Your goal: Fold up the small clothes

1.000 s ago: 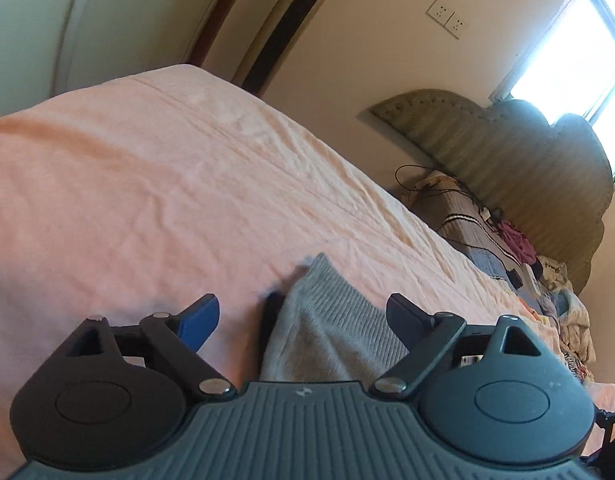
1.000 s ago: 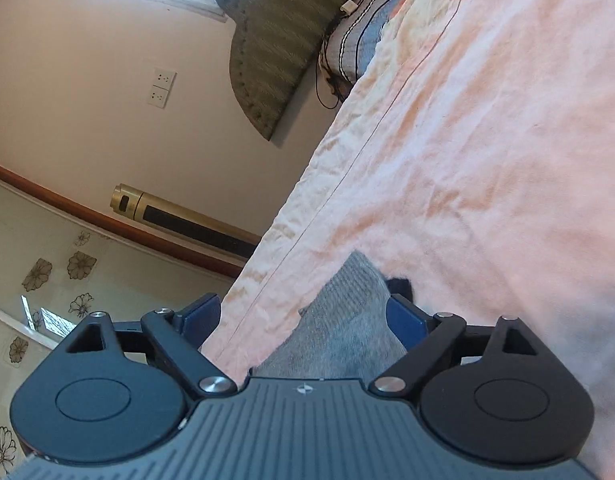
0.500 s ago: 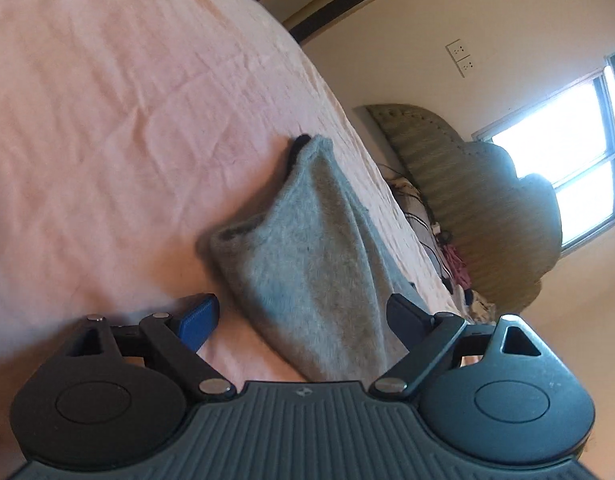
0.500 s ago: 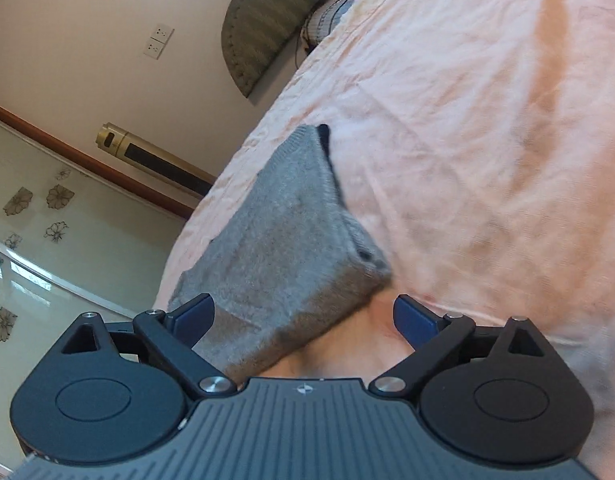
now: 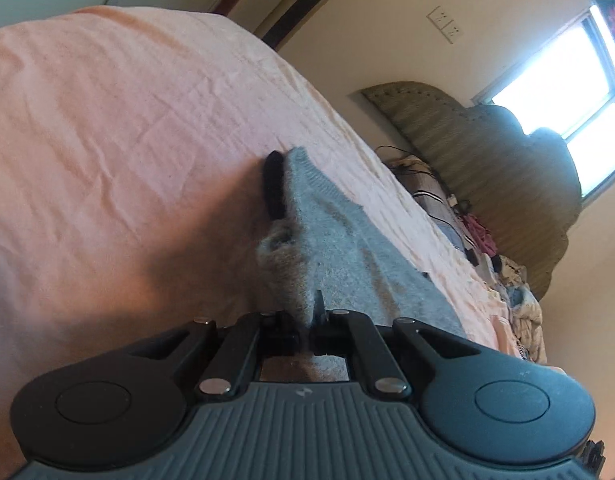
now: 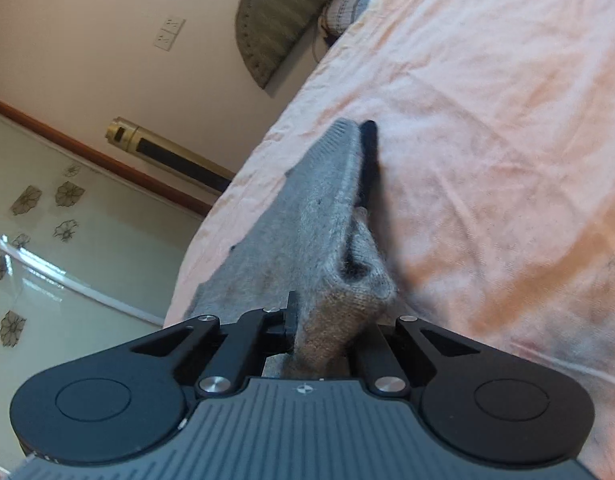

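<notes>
A small grey knitted garment (image 5: 347, 252) with a black band (image 5: 273, 184) at its far end lies on the pink bedsheet (image 5: 107, 140). My left gripper (image 5: 311, 320) is shut on the garment's near edge, which rises into a ridge. In the right wrist view the same grey garment (image 6: 319, 224) and its black band (image 6: 369, 156) show, and my right gripper (image 6: 327, 328) is shut on its other near corner. The pinched cloth hides both sets of fingertips.
The pink bedsheet (image 6: 487, 140) spreads wide around the garment. A padded headboard (image 5: 487, 168) and a heap of clothes and cables (image 5: 479, 240) stand at the bed's far end. A wall with sockets (image 6: 169, 34) and a gold tower unit (image 6: 163, 152) lie beyond the bed edge.
Both grippers were open around the grey garment; they have now closed on its near edge. The cloth has bunched up into a ridge between them.
</notes>
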Available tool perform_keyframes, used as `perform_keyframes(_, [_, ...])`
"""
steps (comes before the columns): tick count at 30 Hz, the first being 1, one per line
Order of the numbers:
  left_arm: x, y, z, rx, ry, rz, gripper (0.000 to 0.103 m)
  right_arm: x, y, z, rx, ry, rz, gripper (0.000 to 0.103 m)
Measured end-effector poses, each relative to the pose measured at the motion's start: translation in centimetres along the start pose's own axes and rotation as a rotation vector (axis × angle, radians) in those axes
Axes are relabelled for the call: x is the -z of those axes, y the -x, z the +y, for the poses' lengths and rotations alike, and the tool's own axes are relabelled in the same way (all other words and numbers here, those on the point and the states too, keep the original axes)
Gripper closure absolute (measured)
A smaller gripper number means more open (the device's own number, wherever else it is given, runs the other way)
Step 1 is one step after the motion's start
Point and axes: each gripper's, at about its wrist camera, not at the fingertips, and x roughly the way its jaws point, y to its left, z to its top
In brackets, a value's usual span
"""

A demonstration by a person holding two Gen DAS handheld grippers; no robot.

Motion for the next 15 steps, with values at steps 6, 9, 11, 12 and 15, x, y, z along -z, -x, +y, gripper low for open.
perform_keyframes(6, [4.3,6.6,2.5,0.024,-0.117,0.122,0.098,4.1,7.3,-1.0,-0.011,0.048,0.094,0.091])
perform_keyframes(9, [6.1,8.5,4.6,-0.055,-0.206,0.158,0.095,5.8,9.5,-2.6,0.137,0.079,0.142,0.052])
perform_keyframes(11, [4.8,9.8,5.1,-0.086,-0.238,0.097,0.083,4.8,10.6,-3.0,0.166,0.103,0.095,0.038])
perform_keyframes(12, [3.6,10.2,4.7,-0.102,-0.25,0.044,0.081,3.6,10.7,-2.8,0.183,0.115,0.067,0.038])
perform_keyframes(15, [-0.2,9.4,2.1,-0.118,-0.336,-0.12,0.072,-0.5,8.8,-0.6,0.181,0.217,0.01,0.038])
